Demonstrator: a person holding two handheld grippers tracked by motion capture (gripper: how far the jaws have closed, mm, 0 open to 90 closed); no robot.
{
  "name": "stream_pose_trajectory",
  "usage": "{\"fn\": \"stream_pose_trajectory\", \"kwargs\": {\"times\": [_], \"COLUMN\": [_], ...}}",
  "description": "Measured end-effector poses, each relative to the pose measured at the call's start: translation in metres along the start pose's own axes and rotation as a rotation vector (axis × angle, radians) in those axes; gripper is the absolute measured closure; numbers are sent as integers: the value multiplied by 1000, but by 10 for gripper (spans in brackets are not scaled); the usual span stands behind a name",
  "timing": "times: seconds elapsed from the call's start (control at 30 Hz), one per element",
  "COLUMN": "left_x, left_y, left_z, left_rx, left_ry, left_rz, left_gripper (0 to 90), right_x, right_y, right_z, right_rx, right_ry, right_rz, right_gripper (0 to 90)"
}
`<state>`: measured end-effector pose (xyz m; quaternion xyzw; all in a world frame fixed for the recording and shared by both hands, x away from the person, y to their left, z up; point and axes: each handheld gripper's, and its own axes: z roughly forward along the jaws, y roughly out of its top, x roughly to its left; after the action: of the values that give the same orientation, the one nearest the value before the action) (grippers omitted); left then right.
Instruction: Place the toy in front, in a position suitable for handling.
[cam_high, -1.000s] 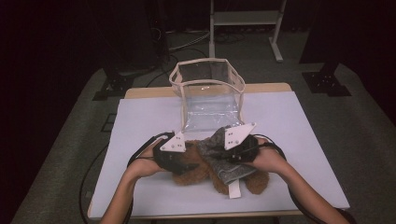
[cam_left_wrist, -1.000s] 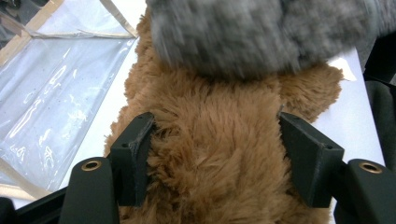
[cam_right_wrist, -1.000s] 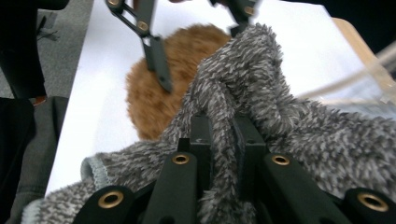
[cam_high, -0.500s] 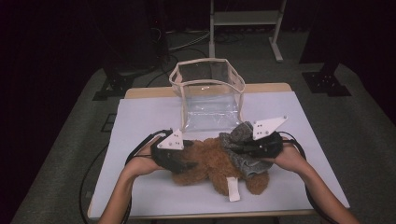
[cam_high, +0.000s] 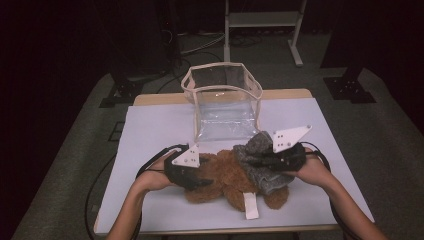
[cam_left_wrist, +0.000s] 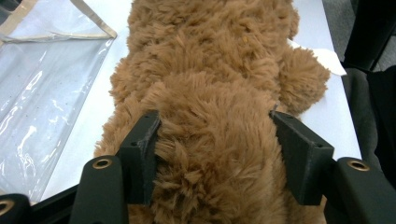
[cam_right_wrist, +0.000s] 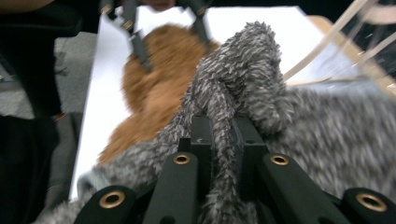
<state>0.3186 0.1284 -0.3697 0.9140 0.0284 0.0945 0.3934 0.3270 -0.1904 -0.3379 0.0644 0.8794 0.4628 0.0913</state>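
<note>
On the left side of the white table (cam_high: 150, 125), the left gripper (cam_high: 200, 181) lies low, and its jaws stand on both sides of the brown teddy bear (cam_high: 225, 175). In the left gripper view the two black jaws (cam_left_wrist: 215, 154) press into the fur of the bear (cam_left_wrist: 210, 93) from left and right, so this gripper is gripping the bear; the jaws have just been closing on it. The bear lies on the near middle of the table, with a white label (cam_high: 251, 206) sticking out toward the near edge.

Behind the bear, on the far middle of the table, stands a clear plastic bag (cam_high: 225, 100) with a beige rim, open at the top.

To the right, a grey fuzzy cloth (cam_high: 260, 167) covers the right part of the bear. The right gripper (cam_high: 252, 161) is closed on a fold of this cloth. In the right gripper view the jaws (cam_right_wrist: 219, 140) are tight together with a strip of the grey cloth (cam_right_wrist: 243, 79) pinched between them, and the fold rises up above the jaws. The brown bear (cam_right_wrist: 154, 84) and the left gripper (cam_right_wrist: 168, 39) are seen farther off in that view.
</note>
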Motion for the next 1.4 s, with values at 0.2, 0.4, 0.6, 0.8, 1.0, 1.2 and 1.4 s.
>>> {"fn": "stream_pose_trajectory", "kwargs": {"times": [0.2, 0.4, 0.6, 0.8, 1.0, 1.2, 1.4], "left_x": [2, 8, 22, 18, 9, 7, 13], "left_y": [-1, 2, 5, 3, 0, -2, 4], "left_z": [-3, -6, -12, -4, -4, -10, -19], "left_rx": [-4, 7, 19, 16, 25, 27, 44], "left_ry": [18, 53, 81, 38, 27, 31, 52], "left_rz": [-4, -6, -45, -39, -12, -12, -16], "left_gripper": [368, 350, 351, 355, 379, 364, 325], "right_x": [-17, -8, 5, 4, -8, -18, -7], "right_y": [4, -13, -26, -21, -4, -5, -15], "right_z": [9, 12, 16, 17, 6, 13, 33], "right_rx": [3, 5, -7, -4, -36, -37, -33], "right_ry": [14, 56, 73, 79, 26, 25, 59], "right_rz": [35, 61, 72, 61, 47, 68, 73], "right_gripper": [800, 806, 810, 809, 805, 803, 808]}}
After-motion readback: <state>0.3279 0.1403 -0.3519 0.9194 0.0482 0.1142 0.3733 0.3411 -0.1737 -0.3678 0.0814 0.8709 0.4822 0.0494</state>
